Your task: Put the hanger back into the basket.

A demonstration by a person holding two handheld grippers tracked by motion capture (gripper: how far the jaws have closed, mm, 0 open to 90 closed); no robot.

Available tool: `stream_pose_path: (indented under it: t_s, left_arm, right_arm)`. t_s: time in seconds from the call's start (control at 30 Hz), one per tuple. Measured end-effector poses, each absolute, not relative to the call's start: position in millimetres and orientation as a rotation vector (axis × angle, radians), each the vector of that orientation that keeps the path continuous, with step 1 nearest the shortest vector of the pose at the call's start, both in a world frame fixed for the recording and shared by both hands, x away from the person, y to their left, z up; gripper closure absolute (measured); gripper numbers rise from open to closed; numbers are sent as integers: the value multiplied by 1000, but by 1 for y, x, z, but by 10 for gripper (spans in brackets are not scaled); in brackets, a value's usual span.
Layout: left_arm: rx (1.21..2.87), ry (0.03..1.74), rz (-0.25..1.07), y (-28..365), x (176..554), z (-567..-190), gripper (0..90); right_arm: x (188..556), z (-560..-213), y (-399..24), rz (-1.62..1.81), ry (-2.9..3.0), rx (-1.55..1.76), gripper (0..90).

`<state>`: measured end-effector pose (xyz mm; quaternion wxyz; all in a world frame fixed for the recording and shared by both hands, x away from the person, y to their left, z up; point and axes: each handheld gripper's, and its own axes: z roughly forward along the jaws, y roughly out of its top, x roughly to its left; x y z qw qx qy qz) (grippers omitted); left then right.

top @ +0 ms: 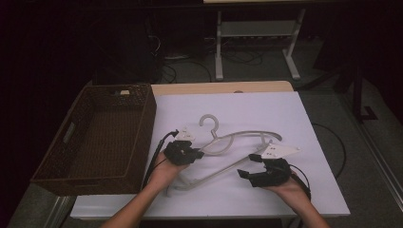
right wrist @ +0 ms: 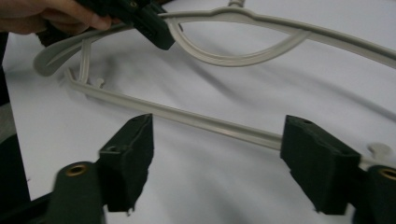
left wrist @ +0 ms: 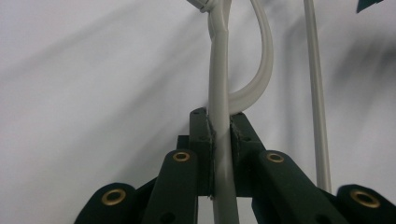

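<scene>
Here our left gripper [top: 199,154] is clamped tight on the upper arm of the pale hanger [top: 237,142], which lies mid-sheet on the white table [top: 285,109], at three o'clock from the wicker basket [top: 102,137]. Our right gripper [top: 248,166] stands wide apart with nothing between its pads, just short of the hanger's lower bar at five o'clock.

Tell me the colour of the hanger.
The hanger is pale grey-white plastic, clearest in the right gripper view.

Hanger [top: 237,142] right of basket [top: 102,137]
</scene>
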<state>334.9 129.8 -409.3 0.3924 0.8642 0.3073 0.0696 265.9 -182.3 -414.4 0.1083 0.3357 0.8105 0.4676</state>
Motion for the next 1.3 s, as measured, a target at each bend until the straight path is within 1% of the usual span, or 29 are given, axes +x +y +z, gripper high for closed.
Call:
stream_pose_path:
  t_s: [0.07,0.3,0.43,0.8,1.07,1.3]
  left_arm:
    - [2191,786,166,130,337,-405,824]
    - [2179,805,198,131,340,-381,824]
    - [2179,806,224,135,344,-366,824]
    - [2145,846,225,149,354,-331,824]
    - [2127,865,228,170,366,-310,824]
    - [2098,896,254,203,372,-296,824]
  right_arm:
    - [263,-414,-188,1404,2348,1010,197]
    - [258,-413,-196,1414,2324,977,161]
    - [257,-414,-194,1416,2335,955,159]
    - [258,-415,-194,1411,2343,945,158]
    - [258,-413,-196,1421,2328,945,157]
    - [259,-413,-197,1426,2322,947,157]
